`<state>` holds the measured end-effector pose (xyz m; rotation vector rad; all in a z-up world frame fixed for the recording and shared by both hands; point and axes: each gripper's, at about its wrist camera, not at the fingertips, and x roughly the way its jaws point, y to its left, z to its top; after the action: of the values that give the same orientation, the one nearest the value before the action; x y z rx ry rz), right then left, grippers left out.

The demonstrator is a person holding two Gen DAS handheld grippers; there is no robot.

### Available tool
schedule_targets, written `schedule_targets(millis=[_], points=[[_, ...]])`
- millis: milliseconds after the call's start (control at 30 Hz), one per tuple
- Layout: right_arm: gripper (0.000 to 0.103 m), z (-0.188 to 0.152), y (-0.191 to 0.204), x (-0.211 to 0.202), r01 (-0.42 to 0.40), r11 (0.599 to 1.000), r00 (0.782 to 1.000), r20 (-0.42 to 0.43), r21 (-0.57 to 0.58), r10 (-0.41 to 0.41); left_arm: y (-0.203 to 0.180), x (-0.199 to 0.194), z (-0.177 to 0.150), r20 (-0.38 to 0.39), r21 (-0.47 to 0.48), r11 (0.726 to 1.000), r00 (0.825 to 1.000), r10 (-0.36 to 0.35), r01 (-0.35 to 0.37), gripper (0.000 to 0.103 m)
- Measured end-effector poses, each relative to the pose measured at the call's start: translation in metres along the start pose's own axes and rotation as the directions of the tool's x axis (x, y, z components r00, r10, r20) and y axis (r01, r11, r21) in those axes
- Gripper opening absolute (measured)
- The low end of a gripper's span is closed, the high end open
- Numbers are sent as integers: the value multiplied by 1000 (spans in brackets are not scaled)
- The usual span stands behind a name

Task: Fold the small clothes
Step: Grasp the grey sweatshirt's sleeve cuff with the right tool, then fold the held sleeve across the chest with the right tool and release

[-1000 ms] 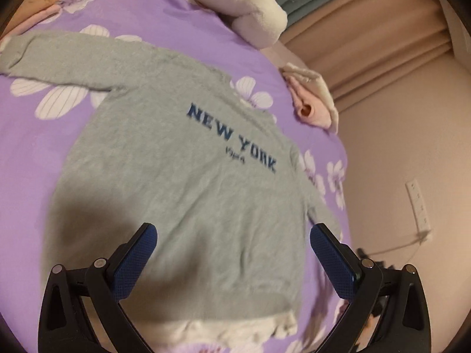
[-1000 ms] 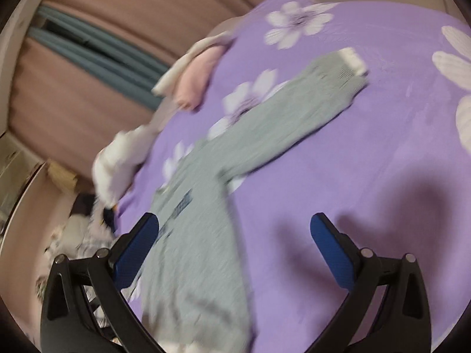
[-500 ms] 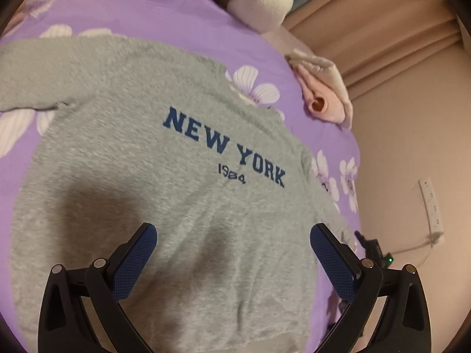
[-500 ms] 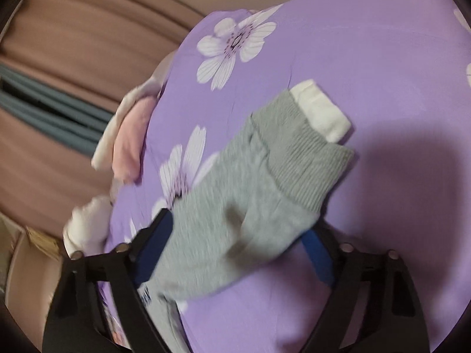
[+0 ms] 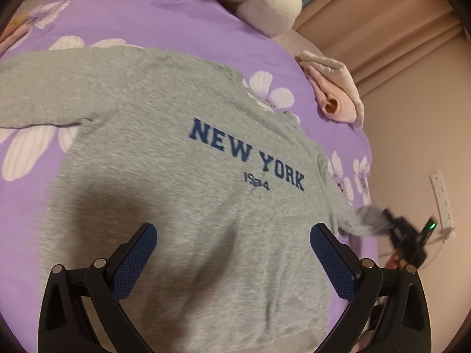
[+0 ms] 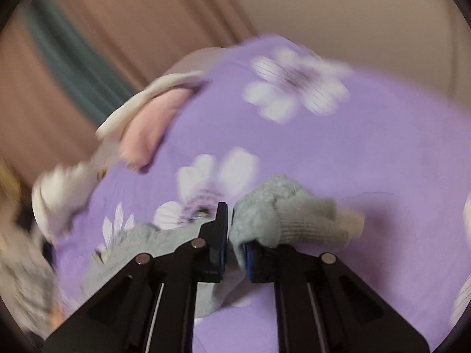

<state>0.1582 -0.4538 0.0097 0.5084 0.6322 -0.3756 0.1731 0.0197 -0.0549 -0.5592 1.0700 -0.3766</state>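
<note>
A small grey sweatshirt (image 5: 176,158) with blue "NEW YORK 1984" lettering lies face up on a purple flowered bedsheet (image 5: 164,23). My left gripper (image 5: 232,261) hovers open over its lower body, nothing between the blue pads. One sleeve stretches out to the left. The other sleeve (image 6: 282,211), grey with a ribbed cuff and white inner edge, is bunched and lifted off the sheet, with my right gripper (image 6: 235,235) shut on it. In the left wrist view that gripper (image 5: 406,235) shows at the right edge, pulling the sleeve end.
A folded pink and cream garment (image 5: 332,88) lies near the bed's far corner. A fluffy white bundle (image 5: 265,3) sits at the head of the bed. Beige curtains (image 5: 382,23) and a wall with a socket (image 5: 441,197) lie beyond the bed's right edge.
My right gripper closed on the sleeve near its cuff and lifted it. The left gripper drifted a little over the sweatshirt's body, staying open.
</note>
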Motion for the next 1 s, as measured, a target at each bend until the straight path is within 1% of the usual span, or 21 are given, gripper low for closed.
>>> schedule_targets(millis=[67, 133, 200, 233, 333, 367, 400, 500, 567, 600, 633, 667, 700, 733, 800, 833, 867, 900, 933, 967, 1000], points=[[11, 6, 53, 0, 42, 986, 999, 3, -162, -43, 6, -7, -1, 10, -7, 1000, 1000, 3, -3, 103], [11, 4, 99, 8, 72, 956, 997, 5, -284, -73, 12, -12, -1, 17, -18, 1000, 1000, 0, 0, 103], [11, -10, 145, 18, 95, 903, 995, 14, -418, -98, 20, -18, -2, 22, -31, 1000, 1000, -4, 5, 103], [11, -21, 166, 24, 105, 867, 994, 18, -487, -110, 24, -21, -2, 23, -37, 999, 1000, -3, 4, 103], [9, -70, 221, 45, 97, 729, 992, 9, -678, -124, 38, -29, -2, 37, -62, 998, 999, 7, -5, 103], [9, -95, 241, 54, 94, 659, 991, 9, -746, -131, 43, -31, -2, 41, -72, 997, 999, 14, -11, 103], [8, -106, 252, 60, 91, 626, 991, 9, -775, -132, 46, -33, -2, 42, -78, 997, 999, 18, -14, 103], [6, -154, 281, 80, 90, 479, 987, 14, -873, -161, 54, -35, -2, 37, -94, 995, 999, 29, -25, 103], [12, -184, 285, 93, 115, 364, 975, 34, -924, -220, 57, -36, -2, 35, -96, 995, 999, 31, -27, 103], [19, -195, 285, 97, 119, 320, 971, 43, -940, -236, 58, -37, -3, 37, -94, 995, 999, 31, -27, 103], [34, -204, 282, 99, 117, 282, 969, 46, -952, -244, 59, -37, -3, 40, -93, 995, 999, 33, -29, 103], [43, -212, 279, 99, 109, 246, 968, 46, -963, -248, 59, -37, -2, 40, -93, 995, 999, 36, -32, 103], [55, -214, 280, 95, 117, 232, 969, 59, -966, -242, 59, -36, -1, 39, -95, 995, 999, 35, -31, 103], [60, -215, 279, 89, 122, 215, 971, 73, -969, -227, 59, -34, -1, 38, -97, 995, 999, 32, -28, 103], [68, -212, 279, 74, 78, 192, 980, 40, -978, -194, 57, -31, 1, 35, -103, 994, 999, 27, -23, 103], [71, -212, 281, 71, 60, 176, 983, 28, -983, -180, 55, -28, 1, 31, -106, 994, 999, 22, -19, 103], [72, -213, 285, 63, 55, 120, 987, 36, -991, -157, 52, -26, 2, 29, -108, 994, 1000, 12, -9, 103], [76, -215, 287, 63, 63, 93, 987, 49, -994, -153, 51, -25, 2, 29, -107, 994, 1000, 4, -1, 103], [82, -214, 289, 63, 66, 83, 986, 52, -994, -161, 49, -25, 1, 27, -105, 994, 1000, -3, 6, 103], [84, -209, 291, 65, 34, 119, 983, 12, -992, -181, 45, -25, 0, 27, -99, 995, 1000, -12, 15, 103], [85, -203, 292, 67, -13, 186, 980, -49, -982, -193, 44, -27, -1, 29, -94, 995, 999, -17, 20, 103]])
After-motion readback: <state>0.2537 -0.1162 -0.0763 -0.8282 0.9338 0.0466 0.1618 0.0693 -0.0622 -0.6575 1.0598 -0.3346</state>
